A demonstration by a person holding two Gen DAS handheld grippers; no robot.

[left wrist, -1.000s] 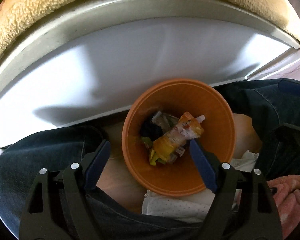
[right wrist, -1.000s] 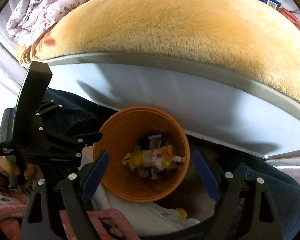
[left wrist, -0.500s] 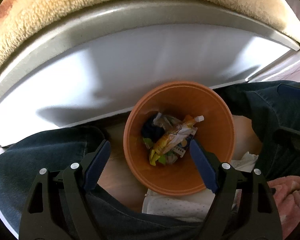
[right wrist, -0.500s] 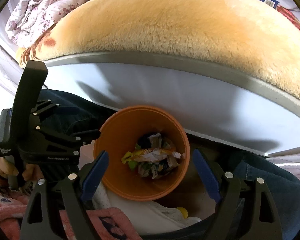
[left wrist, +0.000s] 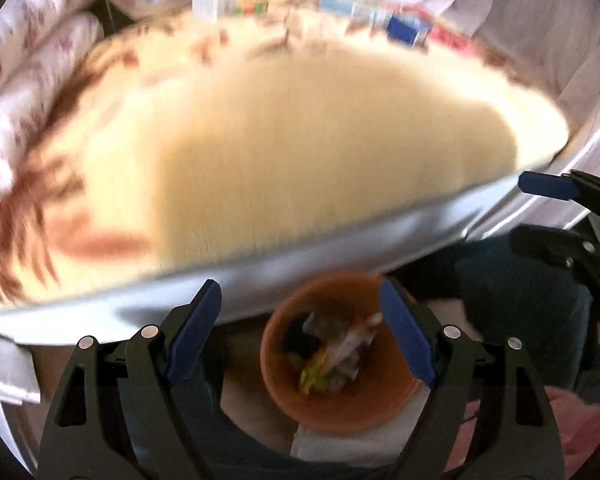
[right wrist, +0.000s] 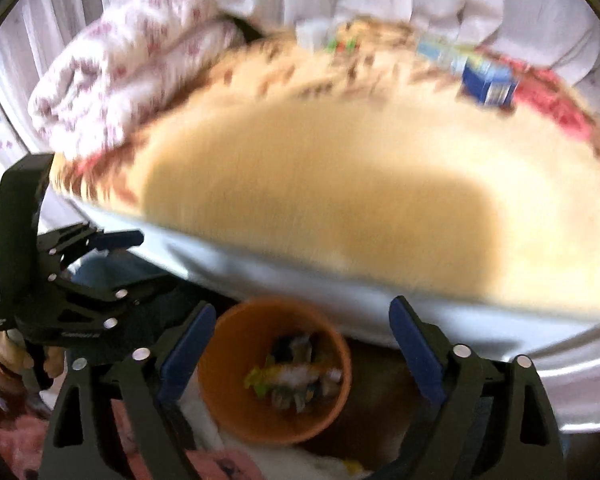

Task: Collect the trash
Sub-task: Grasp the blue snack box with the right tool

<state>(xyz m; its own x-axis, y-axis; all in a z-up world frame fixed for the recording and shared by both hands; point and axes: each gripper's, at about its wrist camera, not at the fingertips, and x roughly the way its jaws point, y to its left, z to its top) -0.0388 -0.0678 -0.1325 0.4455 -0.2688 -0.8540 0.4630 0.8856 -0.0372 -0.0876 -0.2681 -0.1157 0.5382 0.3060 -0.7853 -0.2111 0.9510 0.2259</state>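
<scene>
An orange bin (left wrist: 340,408) stands on the floor between the person's legs, with wrappers and a yellow pouch (left wrist: 332,356) inside. It also shows in the right wrist view (right wrist: 236,404). My left gripper (left wrist: 300,332) is open and empty above the bin. My right gripper (right wrist: 300,348) is open and empty above the bin too. Small boxes lie at the bed's far edge, among them a blue box (right wrist: 488,86) that also shows in the left wrist view (left wrist: 406,30). Both views are blurred.
A bed with a cream fleece blanket (left wrist: 300,152) and a grey-white frame (left wrist: 340,240) fills the view ahead. A floral quilt (right wrist: 112,80) lies at the back left. Pink cloth (left wrist: 572,432) and white cloth lie by the bin.
Both grippers have tilted up from looking down into the bin toward the bed top. The pouch has settled lower in the bin. Both stay open.
</scene>
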